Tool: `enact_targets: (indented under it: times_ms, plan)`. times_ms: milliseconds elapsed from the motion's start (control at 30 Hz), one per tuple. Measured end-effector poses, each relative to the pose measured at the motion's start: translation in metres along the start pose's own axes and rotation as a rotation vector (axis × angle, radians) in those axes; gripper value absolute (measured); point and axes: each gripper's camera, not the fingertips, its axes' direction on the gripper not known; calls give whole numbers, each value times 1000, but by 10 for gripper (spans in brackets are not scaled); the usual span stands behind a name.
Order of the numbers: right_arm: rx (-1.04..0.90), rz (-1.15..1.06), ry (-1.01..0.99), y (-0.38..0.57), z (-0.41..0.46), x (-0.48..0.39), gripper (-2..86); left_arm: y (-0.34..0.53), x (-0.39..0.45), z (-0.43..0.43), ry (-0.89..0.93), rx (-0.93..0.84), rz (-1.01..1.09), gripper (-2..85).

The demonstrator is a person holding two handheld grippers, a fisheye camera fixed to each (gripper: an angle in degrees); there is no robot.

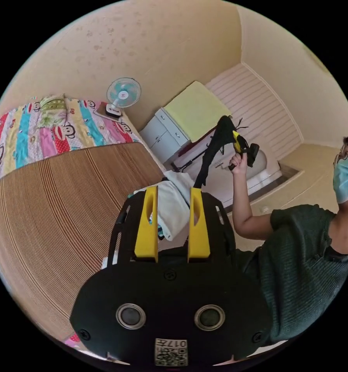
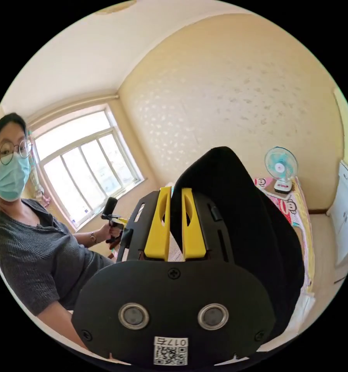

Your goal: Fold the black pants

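Observation:
The black pants (image 1: pixel 214 149) hang in a long dark strip from my right gripper (image 1: pixel 236 139), which a hand holds up high beyond the bed. In the right gripper view the same pants (image 2: pixel 239 201) drape over the right side of the tool, and the right gripper (image 2: pixel 175 192) is shut on a pinch of the fabric. My left gripper (image 1: pixel 173 192) stands open with nothing between its jaws, lower down over the bed's edge. It also appears in the person's other hand (image 2: pixel 117 224) by the window.
A woven mat (image 1: pixel 65 201) covers the bed, with a colourful sheet (image 1: pixel 45 128) and a small fan (image 1: pixel 122 95) at its far end. White clothes (image 1: pixel 172 211) lie heaped past my left jaws. A white cabinet (image 1: pixel 164 133) stands beside the bed. The person (image 1: pixel 298 252) stands close.

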Motion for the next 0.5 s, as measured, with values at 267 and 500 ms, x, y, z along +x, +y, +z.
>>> enact_targets:
  times_ms: [267,500]
  plan:
    - [-146,-57,-101,-10,133,-111,18,-22,117,108,-301,-68,202,185]
    - [-21,26,-254,10,151,-75,52,46,85,99,-533,132,50,42]
